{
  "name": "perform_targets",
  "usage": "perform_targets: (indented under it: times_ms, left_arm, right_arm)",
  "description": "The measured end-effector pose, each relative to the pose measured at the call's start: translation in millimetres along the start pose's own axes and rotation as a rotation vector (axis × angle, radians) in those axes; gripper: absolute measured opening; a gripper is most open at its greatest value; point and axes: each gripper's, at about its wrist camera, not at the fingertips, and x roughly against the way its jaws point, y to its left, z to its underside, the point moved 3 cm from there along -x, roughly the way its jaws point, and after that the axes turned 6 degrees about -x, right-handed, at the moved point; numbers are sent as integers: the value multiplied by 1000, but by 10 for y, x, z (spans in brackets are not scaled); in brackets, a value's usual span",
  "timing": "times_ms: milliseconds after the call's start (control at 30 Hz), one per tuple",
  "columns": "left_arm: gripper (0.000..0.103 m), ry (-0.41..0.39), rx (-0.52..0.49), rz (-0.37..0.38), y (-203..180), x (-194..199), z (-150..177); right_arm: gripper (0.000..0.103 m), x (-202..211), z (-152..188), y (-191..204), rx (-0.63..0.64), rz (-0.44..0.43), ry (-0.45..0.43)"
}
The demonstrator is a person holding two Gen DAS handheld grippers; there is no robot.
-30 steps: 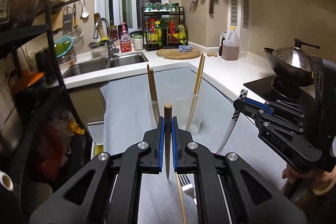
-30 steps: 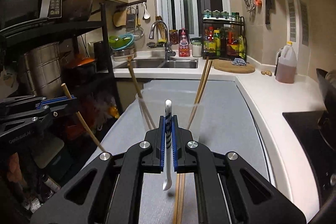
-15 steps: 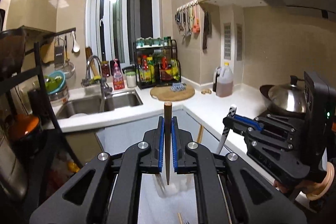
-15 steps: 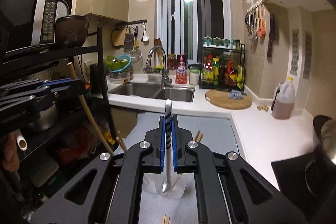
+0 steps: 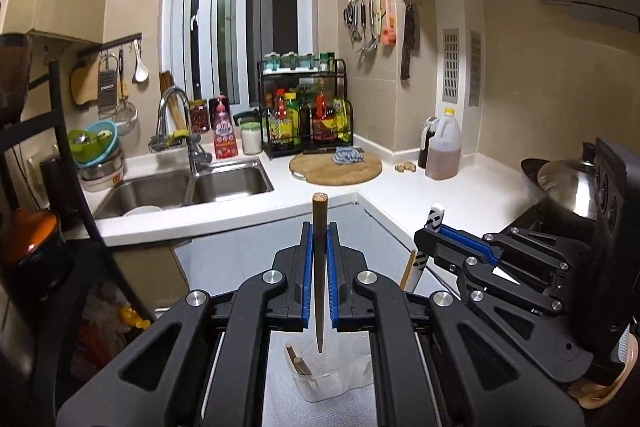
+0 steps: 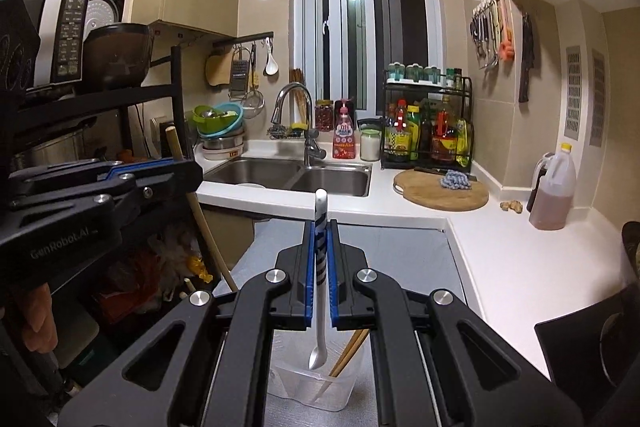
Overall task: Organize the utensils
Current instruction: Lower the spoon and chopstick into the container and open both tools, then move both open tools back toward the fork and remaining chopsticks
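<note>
- In the lower centre of my left wrist view, I see a clear plastic cup (image 5: 332, 383) standing on the grey counter mat (image 5: 248, 267), with the ends of brown chopsticks (image 5: 298, 365) showing inside its left side.
- My left gripper (image 5: 319, 259) has its jaws closed narrow on a dark wooden chopstick (image 5: 319, 267), held upright, its pointed tip hanging just above the cup's mouth.
- In the lower centre of my right wrist view, I see the same cup (image 6: 316, 387) with two light wooden chopsticks (image 6: 348, 353) leaning to its right side.
- My right gripper (image 6: 320, 259) has its jaws closed narrow on a white spoon with a dark patterned handle (image 6: 320, 267), bowl end down at the cup's mouth; I cannot tell whether it touches the cup.
- At centre left of both views there is a double steel sink (image 5: 192, 187); a white dish lies in its left basin.
- Only the left view shows a wok with a steel lid (image 5: 564, 183) at the right edge, and the right gripper from the side with the spoon handle poking up.
- Only the right view shows a microwave (image 6: 52, 31) and a dark bowl (image 6: 118, 51) on a black rack at upper left, and the left gripper from the side with its chopstick slanting down.
- Both views show a round wooden board (image 6: 440, 189) and a jug of brown liquid (image 6: 552, 197) on the white counter.
</note>
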Motion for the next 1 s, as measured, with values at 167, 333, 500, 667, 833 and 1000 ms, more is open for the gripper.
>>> perform_targets:
  times_ms: [167,333,500,667,833,1000]
  left_arm:
    - [7,31,-8,-24,49,-140,129]
    - [12,68,3,-40,103,-221,258]
    - [90,26,2,-176,145,-89,344]
    - [91,39,15,-178,172,54,370]
    - [92,43,25,-187,130,286,463]
    - [93,66,44,-197,45,581,745]
  right_arm:
    - [6,-153,132,-63,-13,4,29]
    - [6,-227,283,-99,-10,22,56]
    - [22,-261,416,-139,-13,35,96]
    - [58,-70,454,-161,-14,66,63]
    - [68,182,503,-122,-35,85,57]
    - [73,486,671,25,-26,92,73]
